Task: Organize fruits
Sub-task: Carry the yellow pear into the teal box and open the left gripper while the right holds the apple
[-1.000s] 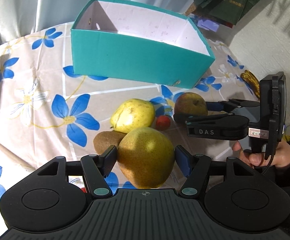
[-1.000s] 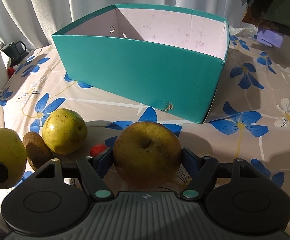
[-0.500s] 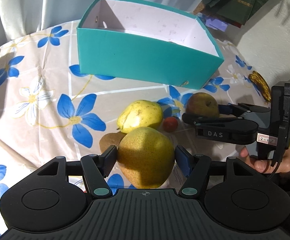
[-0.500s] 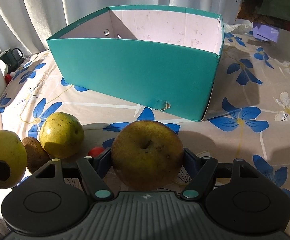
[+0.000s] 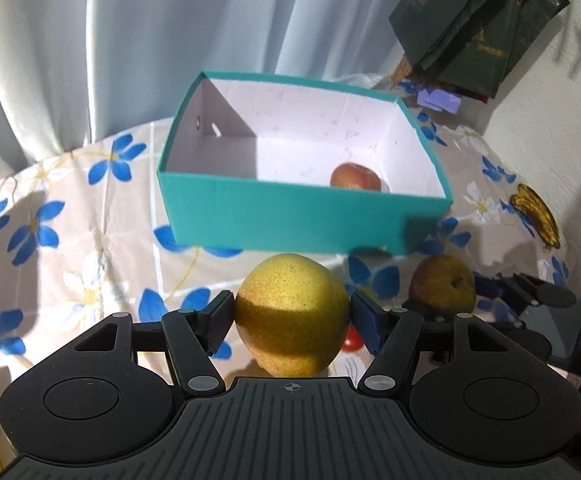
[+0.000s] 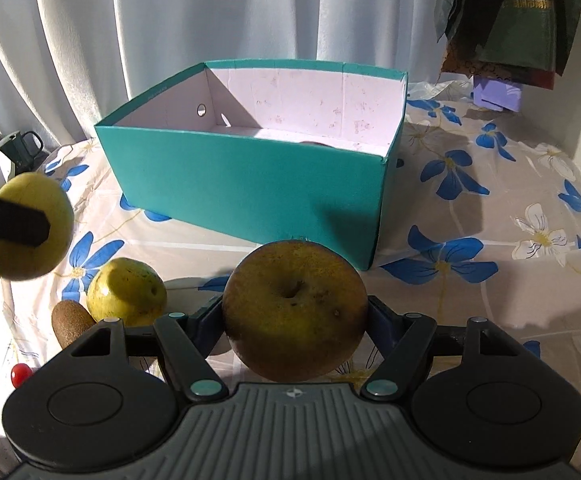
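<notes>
Yellow pear and russet pear, each pinched in its hand-held gripper, now lifted off the worktop, nearer the teal box.

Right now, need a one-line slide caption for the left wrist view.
Left claw shut on a yellow pear, facing the teal box holding one red apple.
</notes>
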Demonstrator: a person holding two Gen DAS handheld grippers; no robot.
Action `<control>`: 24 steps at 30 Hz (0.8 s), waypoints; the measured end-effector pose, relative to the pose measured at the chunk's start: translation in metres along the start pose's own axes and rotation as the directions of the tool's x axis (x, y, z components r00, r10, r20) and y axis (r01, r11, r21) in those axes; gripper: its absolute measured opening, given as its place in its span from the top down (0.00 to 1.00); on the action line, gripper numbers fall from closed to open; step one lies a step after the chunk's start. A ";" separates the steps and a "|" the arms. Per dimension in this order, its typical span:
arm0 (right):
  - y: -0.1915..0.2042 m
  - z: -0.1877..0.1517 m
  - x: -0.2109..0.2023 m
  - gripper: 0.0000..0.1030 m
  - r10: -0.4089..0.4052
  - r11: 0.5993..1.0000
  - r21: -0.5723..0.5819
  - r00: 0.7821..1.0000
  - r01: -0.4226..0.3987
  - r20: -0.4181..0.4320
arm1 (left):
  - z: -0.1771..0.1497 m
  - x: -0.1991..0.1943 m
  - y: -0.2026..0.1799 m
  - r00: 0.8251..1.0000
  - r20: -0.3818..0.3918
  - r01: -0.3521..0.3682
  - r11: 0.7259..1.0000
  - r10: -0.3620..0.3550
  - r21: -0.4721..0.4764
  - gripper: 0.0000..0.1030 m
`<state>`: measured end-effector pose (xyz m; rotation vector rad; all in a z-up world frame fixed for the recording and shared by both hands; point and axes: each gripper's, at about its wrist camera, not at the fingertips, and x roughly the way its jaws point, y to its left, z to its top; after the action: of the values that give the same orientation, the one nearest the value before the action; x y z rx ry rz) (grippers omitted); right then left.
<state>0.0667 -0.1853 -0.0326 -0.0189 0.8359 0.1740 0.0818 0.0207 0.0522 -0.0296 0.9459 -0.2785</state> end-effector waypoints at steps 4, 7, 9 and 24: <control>-0.004 0.006 -0.011 0.29 0.002 1.000 0.025 0.999 -0.003 0.039 | 0.026 0.006 0.004 1.000 0.030 -0.009 1.000 0.009 -0.019 0.33; -0.006 0.010 -0.017 0.29 0.002 0.999 0.039 0.998 -0.004 0.060 | 0.045 0.017 0.004 0.998 0.039 -0.039 0.999 0.040 -0.027 0.33; -0.007 0.013 -0.021 0.29 0.004 0.999 0.042 0.997 -0.007 0.072 | 0.057 0.024 0.005 0.998 0.046 -0.039 0.998 0.040 -0.041 0.33; -0.017 0.021 -0.030 0.29 -0.013 0.995 0.104 0.995 0.002 0.103 | 0.103 0.084 -0.006 0.989 0.052 -0.139 0.990 0.140 -0.034 0.33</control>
<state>0.0655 -0.2048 0.0026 0.0839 0.7403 0.1233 0.2097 -0.0164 0.0466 0.0014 0.8939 -0.1333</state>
